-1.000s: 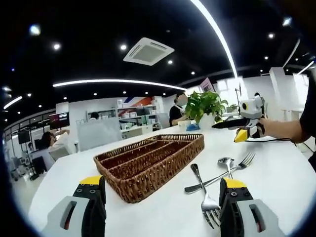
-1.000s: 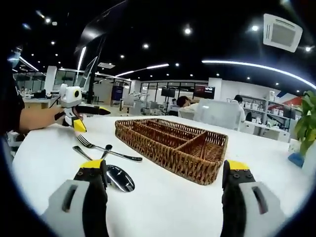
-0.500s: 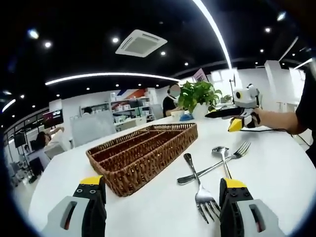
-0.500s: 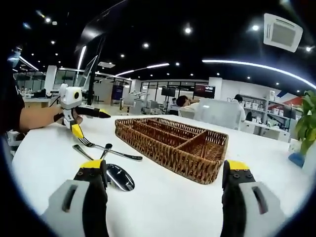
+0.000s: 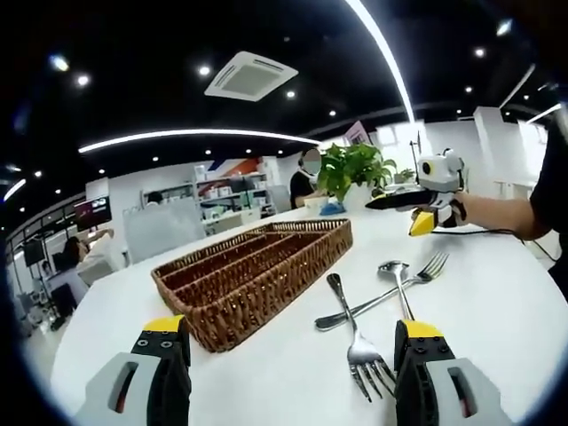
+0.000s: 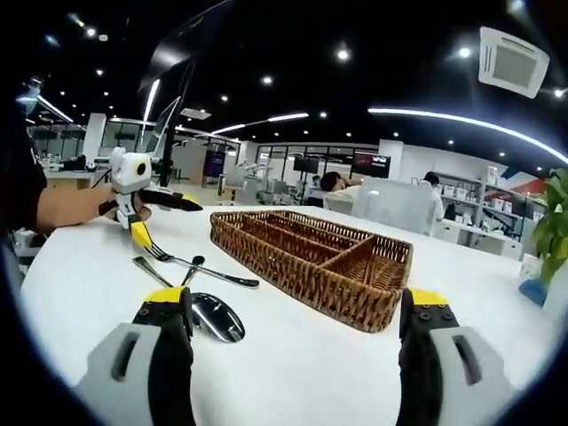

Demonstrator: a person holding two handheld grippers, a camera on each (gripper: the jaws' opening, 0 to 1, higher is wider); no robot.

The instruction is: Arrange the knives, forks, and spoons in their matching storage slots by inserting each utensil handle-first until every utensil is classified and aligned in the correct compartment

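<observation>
Your left gripper (image 5: 288,377) is hovering low over the table (image 5: 497,311) with its yellow-tipped jaws spread wide, nothing between them. Same deal with your right gripper (image 6: 293,373): jaws wide apart, pinching nothing.

Between the left jaws, toward the right one, a shiny metal fork (image 5: 353,342) is lying with its tines pointing back at you. A second fork (image 5: 390,291) is crossing over it, and a spoon (image 5: 397,280) is lying across that one, the three making a loose pile on the smooth white tabletop. In the right gripper view the same pile is sitting toward the table's left edge, with the spoon's glossy round bowl (image 6: 216,317) just beside your left jaw.

The brown wicker tray (image 5: 253,277) is sitting further in, toward the middle of the table, a long rectangle of coarse woven strands split into narrow lengthwise slots plus one crosswise compartment at the near end (image 6: 368,264). None of the three is in it yet.
</observation>
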